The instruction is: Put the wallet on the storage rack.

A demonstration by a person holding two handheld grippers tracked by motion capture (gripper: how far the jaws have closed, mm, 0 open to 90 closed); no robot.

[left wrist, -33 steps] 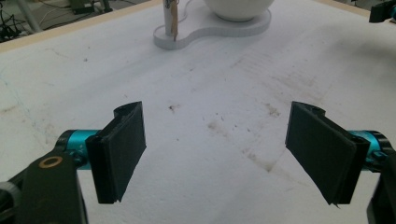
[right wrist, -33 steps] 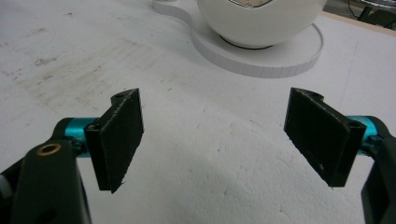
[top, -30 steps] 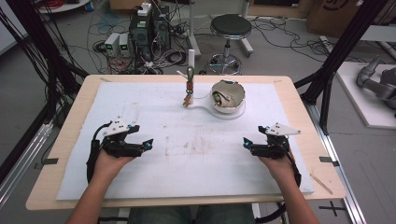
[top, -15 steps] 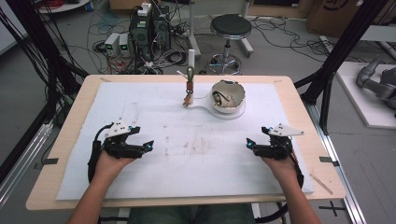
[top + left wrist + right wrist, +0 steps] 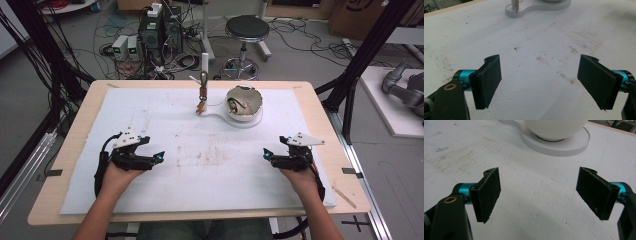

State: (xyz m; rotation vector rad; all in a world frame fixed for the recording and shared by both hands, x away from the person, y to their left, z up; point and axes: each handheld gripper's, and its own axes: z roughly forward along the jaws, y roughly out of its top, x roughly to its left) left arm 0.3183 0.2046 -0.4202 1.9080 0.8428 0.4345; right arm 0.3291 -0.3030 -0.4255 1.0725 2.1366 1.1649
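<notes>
My left gripper (image 5: 156, 160) rests low over the white foam sheet (image 5: 210, 165) at the front left, held in a hand. Its jaws stand wide open with nothing between them (image 5: 540, 82). My right gripper (image 5: 268, 158) rests at the front right, also open and empty (image 5: 539, 195). At the far middle, a white bowl (image 5: 243, 102) holding something crumpled sits on a white base plate (image 5: 564, 146). A small brown-tipped tool (image 5: 202, 95) stands upright in the base's left lobe (image 5: 514, 11). Both grippers are well short of the bowl.
The foam sheet covers most of the wooden table (image 5: 320, 115) and has brown stains in the middle. Black frame posts (image 5: 350, 85) stand at the table's far corners. A stool (image 5: 246, 30), electronics and cables lie on the floor beyond.
</notes>
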